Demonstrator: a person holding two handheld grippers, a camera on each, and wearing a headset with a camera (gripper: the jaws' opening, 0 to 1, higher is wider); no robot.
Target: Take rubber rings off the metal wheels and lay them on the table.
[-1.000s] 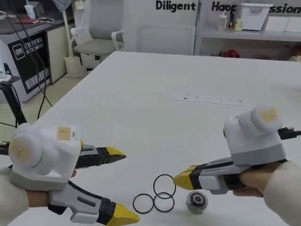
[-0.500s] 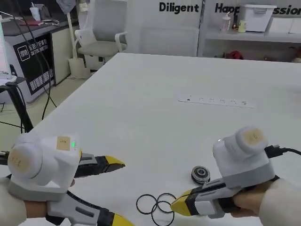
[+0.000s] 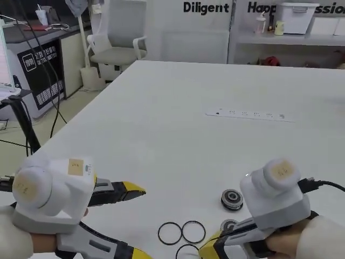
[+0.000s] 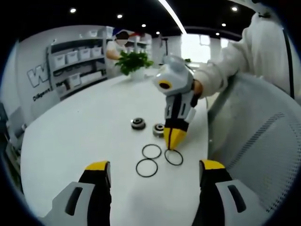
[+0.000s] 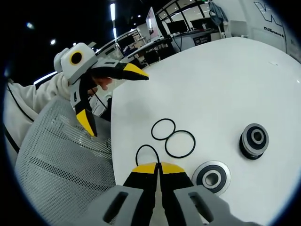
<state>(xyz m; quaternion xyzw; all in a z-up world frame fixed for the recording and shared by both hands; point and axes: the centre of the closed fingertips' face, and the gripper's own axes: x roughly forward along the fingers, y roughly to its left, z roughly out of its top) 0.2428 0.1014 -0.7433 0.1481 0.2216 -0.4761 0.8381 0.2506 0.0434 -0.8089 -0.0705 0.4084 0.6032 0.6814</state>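
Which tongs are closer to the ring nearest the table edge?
Right. The right tongs pinch that ring at their tips; the left tongs hang open, apart from it.

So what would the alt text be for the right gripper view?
The right gripper's yellow-tipped jaws are shut at the near edge of a black rubber ring on a white table. Two more rings and two metal wheels lie just beyond, and the left gripper, jaws open, is at upper left.

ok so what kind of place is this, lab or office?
Probably an office-style lab: a large white table, an office chair beside it, wall shelves holding a storage box, and slogan lettering on the wall.
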